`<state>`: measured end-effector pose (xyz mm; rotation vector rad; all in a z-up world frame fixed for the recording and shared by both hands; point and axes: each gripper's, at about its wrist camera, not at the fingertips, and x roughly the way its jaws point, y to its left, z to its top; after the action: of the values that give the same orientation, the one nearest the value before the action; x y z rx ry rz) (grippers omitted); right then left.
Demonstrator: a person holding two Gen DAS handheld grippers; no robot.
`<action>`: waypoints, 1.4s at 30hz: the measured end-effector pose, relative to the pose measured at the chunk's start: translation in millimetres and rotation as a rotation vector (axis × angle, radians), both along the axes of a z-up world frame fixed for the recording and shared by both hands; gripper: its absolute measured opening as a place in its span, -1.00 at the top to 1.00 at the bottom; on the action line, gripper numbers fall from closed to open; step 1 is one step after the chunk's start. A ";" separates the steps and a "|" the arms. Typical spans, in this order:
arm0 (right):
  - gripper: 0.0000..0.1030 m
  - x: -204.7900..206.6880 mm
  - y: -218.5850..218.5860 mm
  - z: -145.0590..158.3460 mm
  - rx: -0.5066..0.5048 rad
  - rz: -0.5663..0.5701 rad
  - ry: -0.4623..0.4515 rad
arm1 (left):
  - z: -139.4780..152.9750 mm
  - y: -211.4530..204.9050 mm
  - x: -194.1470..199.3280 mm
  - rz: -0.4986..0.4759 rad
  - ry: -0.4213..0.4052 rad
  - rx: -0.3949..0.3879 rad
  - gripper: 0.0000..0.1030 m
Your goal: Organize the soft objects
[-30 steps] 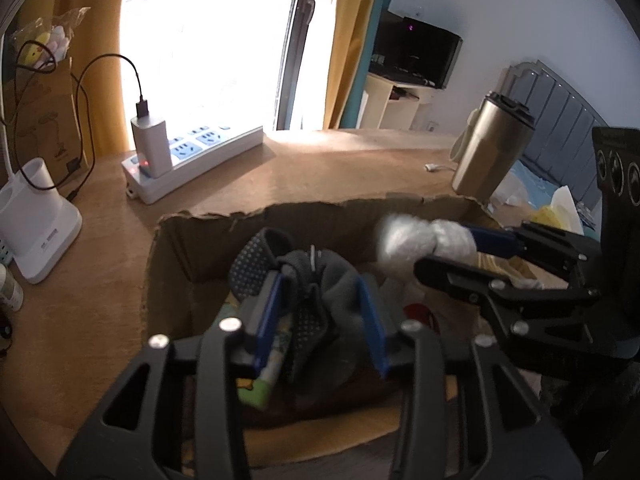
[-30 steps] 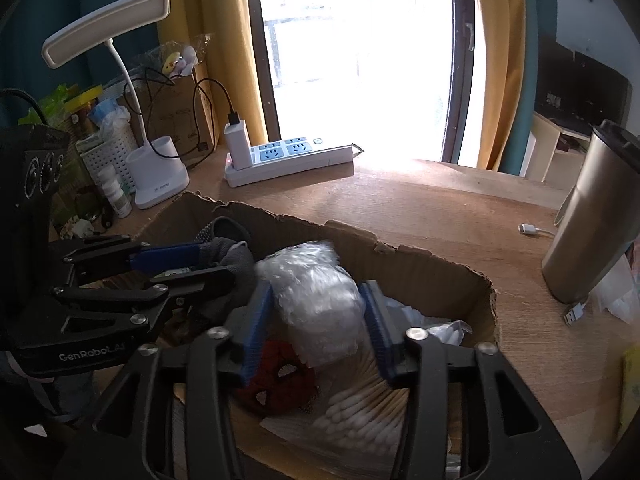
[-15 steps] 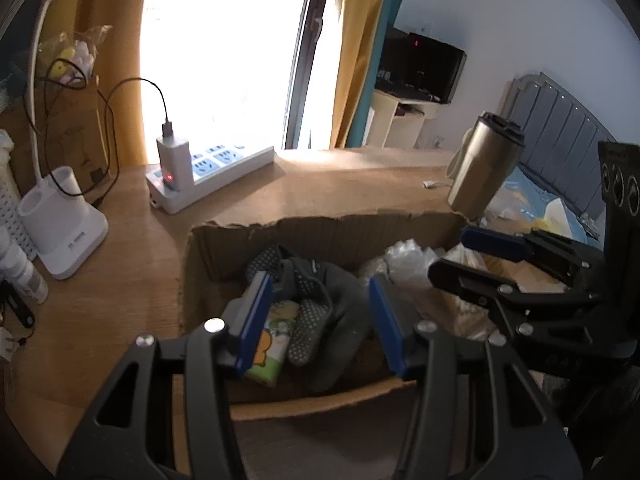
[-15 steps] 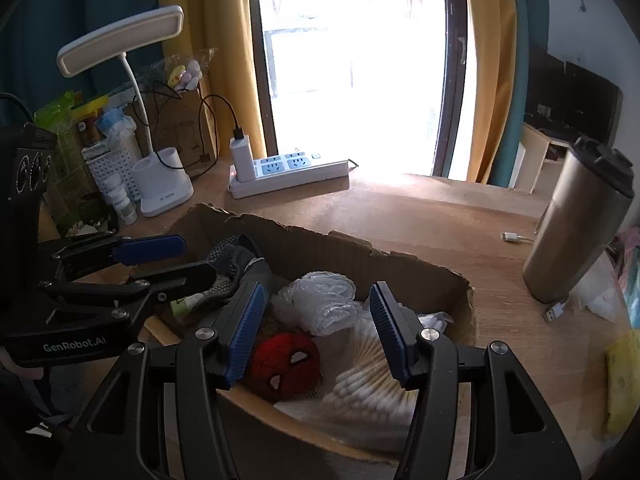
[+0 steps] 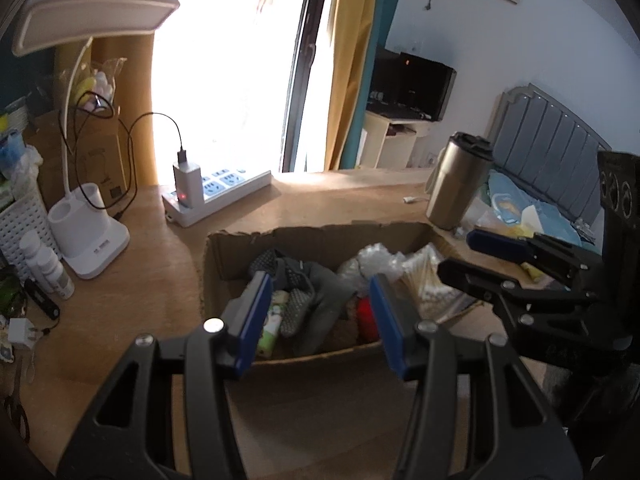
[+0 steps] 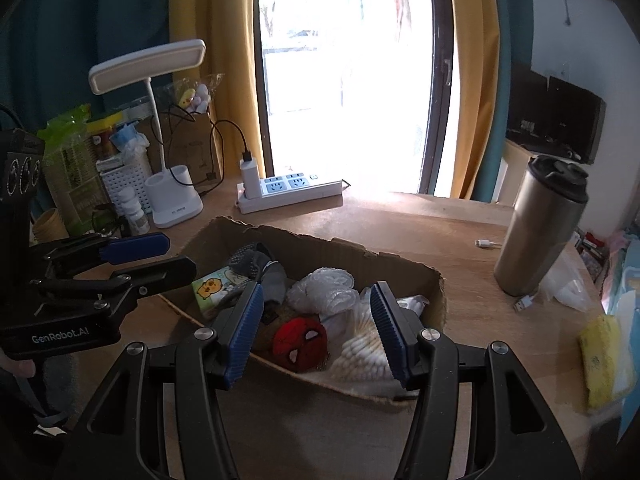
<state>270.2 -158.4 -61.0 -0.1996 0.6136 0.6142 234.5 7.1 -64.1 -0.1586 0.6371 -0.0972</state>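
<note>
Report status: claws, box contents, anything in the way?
Left claw and right claw open, empty, above the cardboard box. Grey sock, plastic bundle inside. Nothing blocking.

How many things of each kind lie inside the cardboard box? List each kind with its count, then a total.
Grey grip socks: 1 bundle
Tissue pack: 1
Clear plastic bag wad: 1
Red spider-mask plush: 1
Cotton swab pack: 1
Total: 5

Both tools, the left tool (image 5: 318, 322) and the right tool (image 6: 316, 330), are showing black plastic frames with triangular cut-outs, silver screws at the joints and ribbed blue pads (image 6: 243, 334), one body carrying white "GenRobot.AI" lettering.
</note>
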 end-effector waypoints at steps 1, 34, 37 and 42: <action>-0.14 -3.7 -1.6 1.4 0.002 -0.002 -0.004 | 2.3 -0.7 -4.0 -0.002 -0.007 0.001 -0.03; -0.34 -133.6 -58.3 42.1 0.077 -0.101 -0.160 | 57.1 -23.2 -146.5 0.061 -0.229 0.043 -0.96; -0.35 -145.3 -63.3 43.2 0.087 -0.101 -0.168 | 59.4 -25.0 -156.6 0.064 -0.230 0.040 -0.96; -0.36 -161.9 -72.0 47.9 0.117 -0.137 -0.198 | 65.7 -28.5 -179.1 0.091 -0.268 0.077 -0.96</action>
<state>108.3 -230.4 -13.0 -0.1063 0.3950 0.4889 55.4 -21.4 1.5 -0.0978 0.3652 -0.0052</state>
